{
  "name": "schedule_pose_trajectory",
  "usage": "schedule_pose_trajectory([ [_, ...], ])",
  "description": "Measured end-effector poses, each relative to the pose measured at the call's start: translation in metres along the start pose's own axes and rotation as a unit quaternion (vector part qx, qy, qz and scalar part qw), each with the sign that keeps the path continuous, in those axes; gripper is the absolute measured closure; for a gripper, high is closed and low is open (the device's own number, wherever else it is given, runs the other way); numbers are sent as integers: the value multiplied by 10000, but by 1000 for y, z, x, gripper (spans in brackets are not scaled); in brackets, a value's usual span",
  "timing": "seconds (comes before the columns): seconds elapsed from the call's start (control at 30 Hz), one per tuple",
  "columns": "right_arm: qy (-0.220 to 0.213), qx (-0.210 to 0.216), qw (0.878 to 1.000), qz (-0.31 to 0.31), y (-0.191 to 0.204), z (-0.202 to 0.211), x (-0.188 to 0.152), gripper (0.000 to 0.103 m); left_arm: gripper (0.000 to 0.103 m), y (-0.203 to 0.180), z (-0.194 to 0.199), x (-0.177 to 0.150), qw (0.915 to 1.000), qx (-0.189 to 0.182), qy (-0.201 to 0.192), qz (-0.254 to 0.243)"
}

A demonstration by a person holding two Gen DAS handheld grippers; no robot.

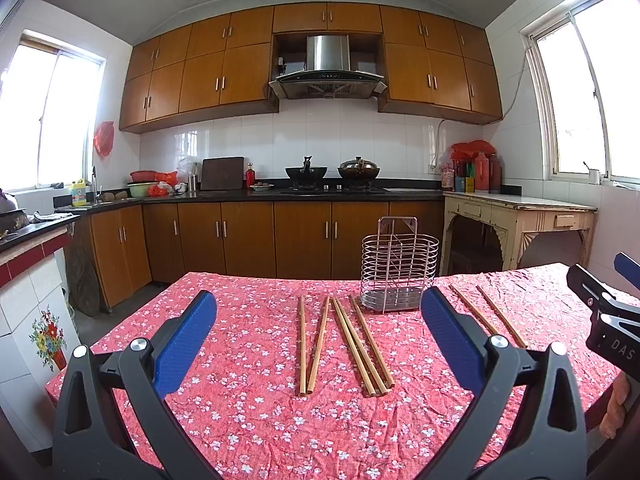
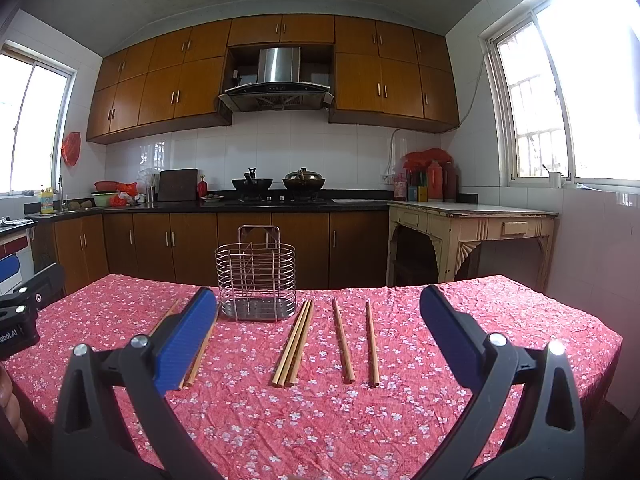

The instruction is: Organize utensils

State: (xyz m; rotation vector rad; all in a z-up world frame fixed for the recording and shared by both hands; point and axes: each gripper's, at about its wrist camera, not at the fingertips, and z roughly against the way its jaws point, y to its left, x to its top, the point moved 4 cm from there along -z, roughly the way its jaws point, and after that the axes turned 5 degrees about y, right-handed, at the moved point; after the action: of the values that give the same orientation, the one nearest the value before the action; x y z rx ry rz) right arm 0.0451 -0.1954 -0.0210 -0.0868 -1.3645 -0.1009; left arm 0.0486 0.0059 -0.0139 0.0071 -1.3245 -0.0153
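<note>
My left tongs (image 1: 318,328) hang above the near edge of the surface (image 1: 248,420), their blue pads spread wide apart with nothing between them. My right tongs (image 2: 318,332) hover the same way, pads wide apart and holding nothing.

The surface wears a red cloth with small white flowers. Toward its far side stands the wire utensil holder (image 2: 256,280), upright, with a perforated metal tray at its bottom and no utensils inside.

The chopsticks all lie flat on the cloth in front of the holder, pointing roughly away from me. In the left view, a pair (image 1: 310,346) lies left of the holder, meeting at the near ends and splaying at the far ends. Just beside it, a group of three (image 1: 362,348) lies close together, its far end near the holder's base. In the right view that three-stick group (image 2: 294,344) sits just right of the holder, and two single sticks (image 2: 343,342) (image 2: 372,344) lie further right, near each other but apart. The left pair is partly hidden there behind my left-side pad (image 2: 186,340).

The edge of my right tongs shows at the right border of the left view.
</note>
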Motion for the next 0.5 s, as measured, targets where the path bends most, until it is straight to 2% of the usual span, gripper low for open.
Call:
schedule_pose_trajectory([
  [0.17, 57, 13, 10000, -24, -1, -3, -2, 4, 2, 2, -3, -3, 10000, -2, 73, 48],
  [0.27, 252, -18, 9996, -99, -6, -13, -7, 4, 2, 5, -11, -7, 9997, 10, 220, 105],
  [0.5, 1358, -326, 9896, -340, -37, -70, -29, 4, 2, 26, -48, -23, 9939, -218, 993, 439],
])
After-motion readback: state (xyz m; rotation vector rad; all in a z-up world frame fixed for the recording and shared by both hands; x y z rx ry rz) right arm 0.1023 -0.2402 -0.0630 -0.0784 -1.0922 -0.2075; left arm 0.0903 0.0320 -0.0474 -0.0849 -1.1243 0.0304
